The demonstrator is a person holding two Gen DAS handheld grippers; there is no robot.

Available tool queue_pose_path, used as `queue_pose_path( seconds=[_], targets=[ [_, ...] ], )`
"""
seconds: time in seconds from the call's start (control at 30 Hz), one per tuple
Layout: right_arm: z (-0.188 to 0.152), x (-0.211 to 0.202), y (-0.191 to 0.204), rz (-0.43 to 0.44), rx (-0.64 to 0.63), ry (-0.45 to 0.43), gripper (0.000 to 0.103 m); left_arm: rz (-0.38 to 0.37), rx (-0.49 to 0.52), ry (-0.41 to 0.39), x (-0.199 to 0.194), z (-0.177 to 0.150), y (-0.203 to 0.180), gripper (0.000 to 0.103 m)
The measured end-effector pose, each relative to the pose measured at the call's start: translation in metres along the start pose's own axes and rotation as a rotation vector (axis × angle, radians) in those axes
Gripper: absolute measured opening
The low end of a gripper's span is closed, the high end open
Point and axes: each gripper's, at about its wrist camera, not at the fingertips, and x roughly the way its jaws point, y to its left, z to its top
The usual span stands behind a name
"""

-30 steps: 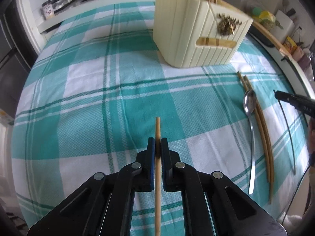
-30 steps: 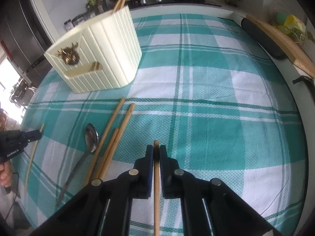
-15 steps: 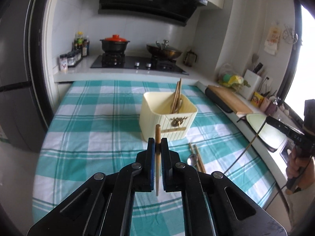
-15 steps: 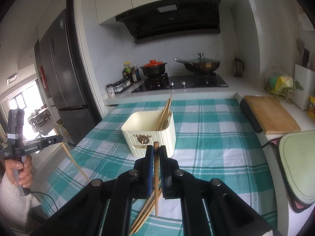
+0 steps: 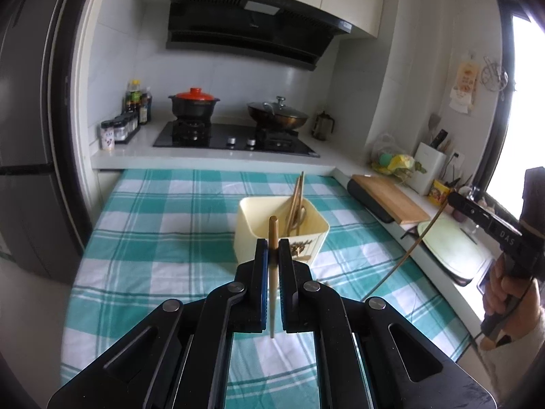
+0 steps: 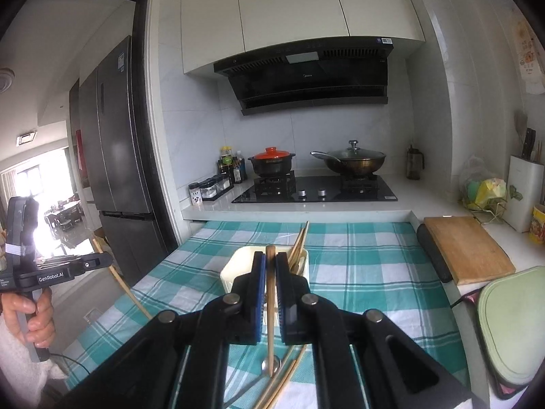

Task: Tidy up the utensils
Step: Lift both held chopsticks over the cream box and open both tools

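In the left wrist view, my left gripper [image 5: 272, 248] was closed on one wooden chopstick [image 5: 272, 272], which stood nearly upright between the fingers. The cream utensil holder [image 5: 248, 235] stood straight ahead and lower on the checked tablecloth [image 5: 153, 238], with other chopsticks [image 5: 296, 197] already leaning inside it. My right gripper [image 5: 458, 201] appeared far at the right, holding its own stick slanted. In the right wrist view, my right gripper [image 6: 270, 262] was closed on a second chopstick [image 6: 270, 306], also close to vertical, and the holder [image 6: 231, 269] was directly in front, partly hidden by the fingers. More chopsticks [image 6: 282, 381] and a spoon [image 6: 267, 366] lay below on the cloth. I judged both grippers about equally near the holder.
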Motion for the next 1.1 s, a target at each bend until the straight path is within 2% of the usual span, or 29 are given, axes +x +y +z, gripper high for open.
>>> queue_pose_path(
  seconds=[0.27, 0.43, 0.57, 0.73, 0.93, 1.0, 1.03, 1.07, 1.1],
  targets=[
    [0.068, 0.036, -0.003, -0.004, -0.024, -0.071, 0.006, 0.004, 0.043, -0.111, 0.011, 0.069, -0.01, 0.004],
    [0.093, 0.077, -0.005, -0.006, -0.018, -0.091, 0.006, 0.035, 0.078, -0.15, 0.046, 0.104, -0.02, 0.004],
    [0.089, 0.125, -0.008, -0.01, -0.018, -0.026, 0.006, 0.042, 0.071, -0.091, 0.094, 0.117, -0.021, 0.004],
    [0.062, 0.196, -0.024, 0.035, 0.057, 0.191, 0.006, 0.043, 0.056, 0.051, 0.162, 0.107, -0.018, 0.004],
    [0.032, 0.26, -0.037, 0.037, 0.129, 0.371, 0.008, 0.041, 0.019, 0.218, 0.23, 0.082, -0.013, 0.005],
    [0.028, 0.269, -0.04, 0.015, 0.147, 0.388, 0.025, 0.053, -0.01, 0.268, 0.243, 0.078, -0.01, 0.017],
    [0.027, 0.266, -0.043, 0.007, 0.162, 0.369, 0.04, 0.057, -0.029, 0.277, 0.242, 0.077, -0.007, 0.034],
    [0.027, 0.258, -0.045, 0.002, 0.173, 0.343, 0.045, 0.056, -0.042, 0.269, 0.237, 0.076, -0.005, 0.046],
    [0.027, 0.251, -0.045, 0.004, 0.174, 0.325, 0.045, 0.051, -0.04, 0.255, 0.228, 0.074, -0.004, 0.051]
  ],
)
